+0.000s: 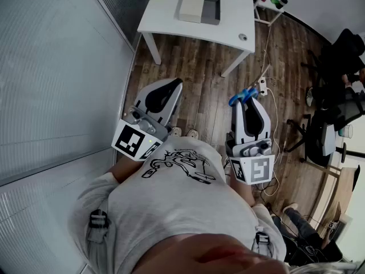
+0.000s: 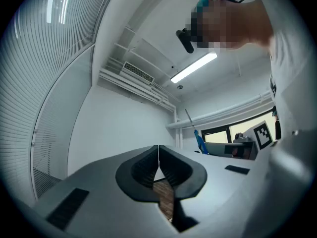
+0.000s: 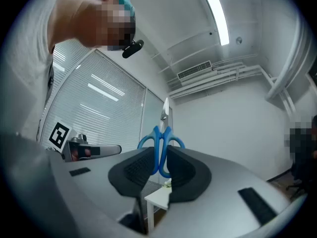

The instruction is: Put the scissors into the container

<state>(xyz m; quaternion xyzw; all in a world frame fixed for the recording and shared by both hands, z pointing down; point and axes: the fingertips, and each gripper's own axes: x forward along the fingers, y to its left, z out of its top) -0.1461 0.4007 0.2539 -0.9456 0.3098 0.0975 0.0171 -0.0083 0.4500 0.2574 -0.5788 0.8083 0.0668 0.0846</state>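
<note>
My left gripper [image 2: 158, 155] is closed, tips touching and nothing between the pads. My right gripper [image 3: 162, 162] is clamped on the scissors [image 3: 159, 150] — the handle loops are pinched between the pads and the blades stand out past the jaw tips. I hold both close in front of my chest, side by side and apart, marker cubes toward me and jaws aimed away — the left angled a little toward the right one.
</note>
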